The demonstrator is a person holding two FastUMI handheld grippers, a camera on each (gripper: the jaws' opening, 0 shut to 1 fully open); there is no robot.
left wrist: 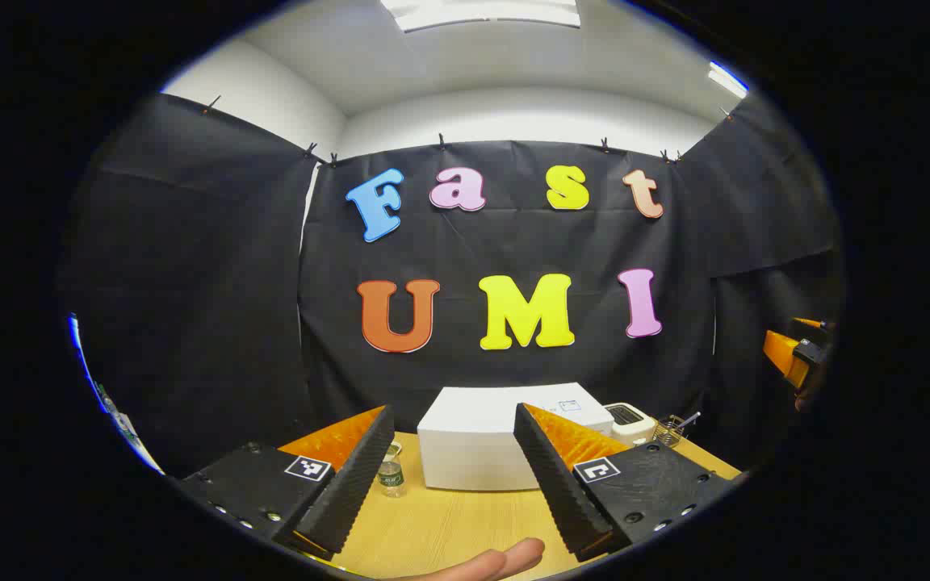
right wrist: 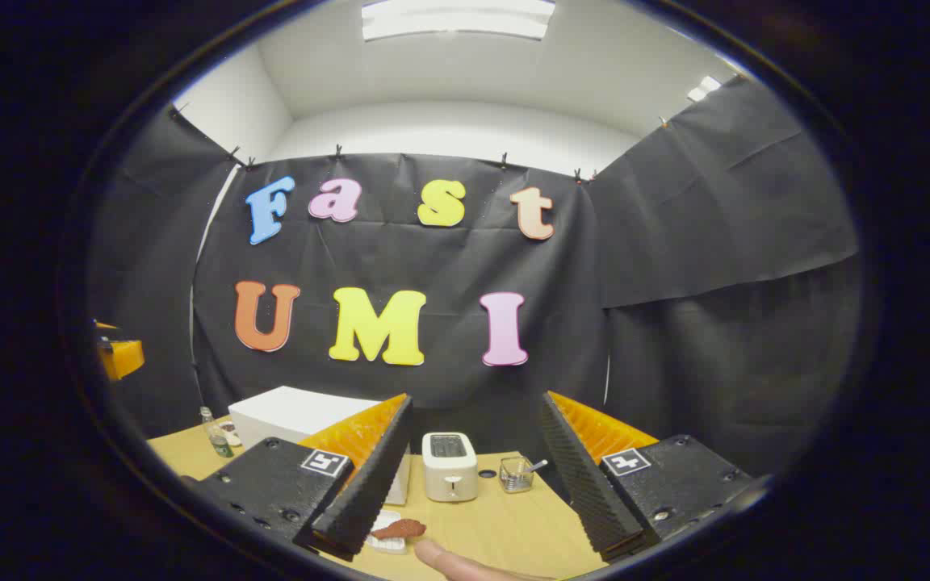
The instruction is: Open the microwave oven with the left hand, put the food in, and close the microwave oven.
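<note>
Microwave oven (left wrist: pixel 477 440) sits on the wooden table (left wrist: pixel 449 524) toward the back, near the black cloth wall; in the left gripper view it is a white box seen from a corner, its long axis running across the table, one plain white face turned toward the camera, door shut as far as can be told. In the right gripper view the same box (right wrist: pixel 295 415) lies to the left, partly behind the gripper's left finger. Left gripper (left wrist: pixel 453 476) is held above the table with jaws released, wide apart, nothing between them; a fingertip of the person (left wrist: pixel 505 558) shows at the bottom edge. Right gripper (right wrist: pixel 473 484) likewise has its jaws spread, gripping nothing; a fingertip (right wrist: pixel 441 557) shows below it. Food (right wrist: pixel 399 529), a reddish-brown piece, lies on a small white dish (right wrist: pixel 388 539) on the table in front of the microwave, just beside the tip of the right gripper's left finger, its long axis roughly left-to-right in that view; contact with the finger cannot be told. White toaster (right wrist: pixel 449 466) stands right of the microwave, slots up, with a small glass container (right wrist: pixel 517 474) holding a utensil beside it. A small bottle (left wrist: pixel 390 476) stands left of the microwave. The toaster (left wrist: pixel 630 421) also shows in the left gripper view.
</note>
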